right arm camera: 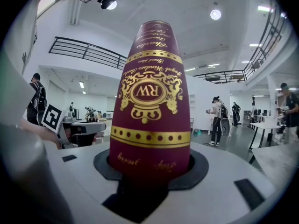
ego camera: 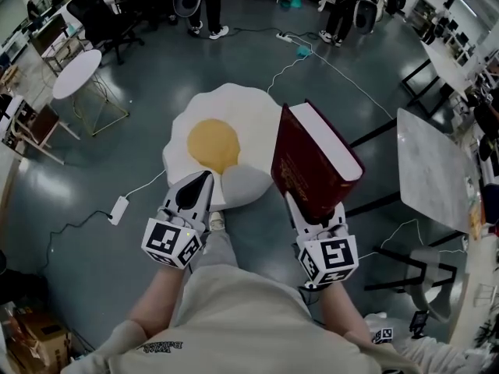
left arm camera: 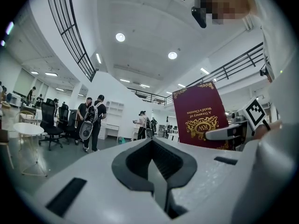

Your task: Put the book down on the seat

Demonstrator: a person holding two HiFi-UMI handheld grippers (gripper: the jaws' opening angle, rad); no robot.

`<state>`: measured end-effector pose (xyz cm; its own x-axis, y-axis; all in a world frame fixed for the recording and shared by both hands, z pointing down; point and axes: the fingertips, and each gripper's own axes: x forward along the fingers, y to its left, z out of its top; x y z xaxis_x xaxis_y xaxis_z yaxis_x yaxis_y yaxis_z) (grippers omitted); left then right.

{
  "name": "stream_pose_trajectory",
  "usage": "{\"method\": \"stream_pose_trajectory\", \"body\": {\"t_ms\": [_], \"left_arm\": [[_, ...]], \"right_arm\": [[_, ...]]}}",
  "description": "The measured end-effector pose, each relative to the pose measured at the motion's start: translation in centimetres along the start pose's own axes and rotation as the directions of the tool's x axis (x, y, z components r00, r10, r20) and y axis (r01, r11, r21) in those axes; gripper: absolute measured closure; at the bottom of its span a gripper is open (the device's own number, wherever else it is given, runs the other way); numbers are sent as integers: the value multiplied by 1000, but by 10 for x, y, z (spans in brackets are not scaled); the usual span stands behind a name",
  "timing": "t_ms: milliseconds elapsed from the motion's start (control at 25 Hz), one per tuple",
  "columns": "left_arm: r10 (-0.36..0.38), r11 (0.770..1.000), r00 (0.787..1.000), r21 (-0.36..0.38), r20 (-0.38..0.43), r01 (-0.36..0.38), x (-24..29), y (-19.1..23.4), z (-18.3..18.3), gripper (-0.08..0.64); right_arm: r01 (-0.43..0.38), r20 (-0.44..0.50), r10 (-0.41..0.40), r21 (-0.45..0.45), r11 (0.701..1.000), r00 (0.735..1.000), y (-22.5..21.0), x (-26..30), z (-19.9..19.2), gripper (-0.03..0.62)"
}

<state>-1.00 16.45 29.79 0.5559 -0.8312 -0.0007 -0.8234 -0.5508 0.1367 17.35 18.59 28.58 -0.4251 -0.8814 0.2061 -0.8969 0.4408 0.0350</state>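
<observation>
A thick maroon book [ego camera: 312, 158] with gold print stands upright in my right gripper [ego camera: 316, 209], whose jaws are shut on its lower end. In the right gripper view the book's spine [right arm camera: 149, 101] fills the middle and rises out of my right gripper [right arm camera: 149, 171]. The seat [ego camera: 242, 107] is a low white cushion shaped like a fried egg with a yellow yolk; it lies on the floor just left of and below the book. My left gripper [ego camera: 199, 179] hangs over the seat's near edge, shut and holding nothing. The left gripper view shows the book [left arm camera: 200, 115] to the right.
A square marble table [ego camera: 433, 166] stands to the right, a round white table [ego camera: 76, 72] at the far left. White cables and a power adapter [ego camera: 118, 209] lie on the dark floor. People and office chairs stand at the far end. A cardboard box [ego camera: 31, 341] sits at the lower left.
</observation>
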Motion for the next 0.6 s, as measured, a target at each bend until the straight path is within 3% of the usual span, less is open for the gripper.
{"method": "stream_pose_trajectory", "body": {"t_ms": [600], "left_arm": [[-41,999,998,-6,-37,40,113,157,32,557]], "right_arm": [[-35,-58,36,12,999,998,2,205,44,380]]}}
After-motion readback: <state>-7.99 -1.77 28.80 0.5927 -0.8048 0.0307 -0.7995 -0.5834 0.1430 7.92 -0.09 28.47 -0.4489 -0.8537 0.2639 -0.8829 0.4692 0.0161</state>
